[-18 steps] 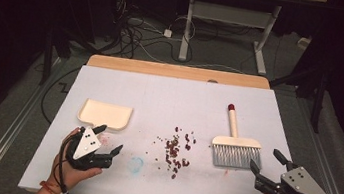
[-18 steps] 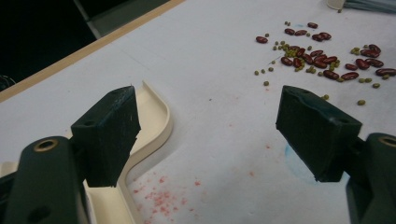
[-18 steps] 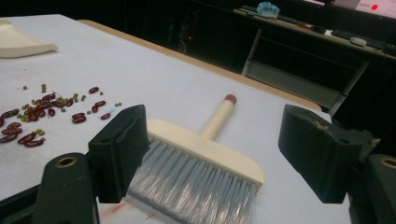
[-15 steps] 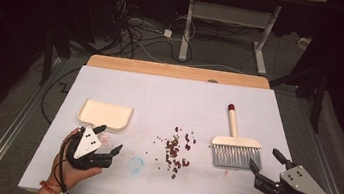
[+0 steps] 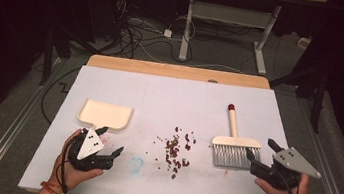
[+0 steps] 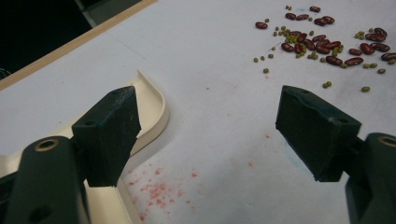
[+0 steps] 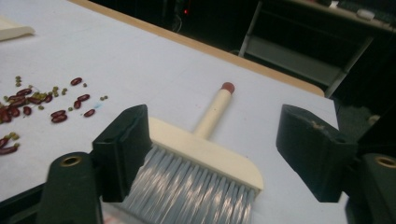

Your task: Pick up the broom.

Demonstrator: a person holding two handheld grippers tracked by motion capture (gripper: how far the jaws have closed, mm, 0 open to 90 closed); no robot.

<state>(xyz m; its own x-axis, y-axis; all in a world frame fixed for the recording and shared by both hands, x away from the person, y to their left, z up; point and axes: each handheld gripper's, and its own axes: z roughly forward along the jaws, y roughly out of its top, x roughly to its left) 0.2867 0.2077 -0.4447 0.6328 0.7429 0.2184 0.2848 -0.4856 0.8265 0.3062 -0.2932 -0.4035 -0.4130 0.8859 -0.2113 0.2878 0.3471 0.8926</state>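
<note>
Right hand-held gripper [image 7: 212, 154] wide open beside the brush [image 7: 201, 161]
Best grip: close squarely on the brush head, left hand-held gripper [image 6: 205, 130], also open, taking the dustpan [image 6: 147, 109]

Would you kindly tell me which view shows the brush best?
The high view: the whole brush shows, red-tipped handle to grey bristles. The right gripper view shows it close, its bristles cut off below.
</note>
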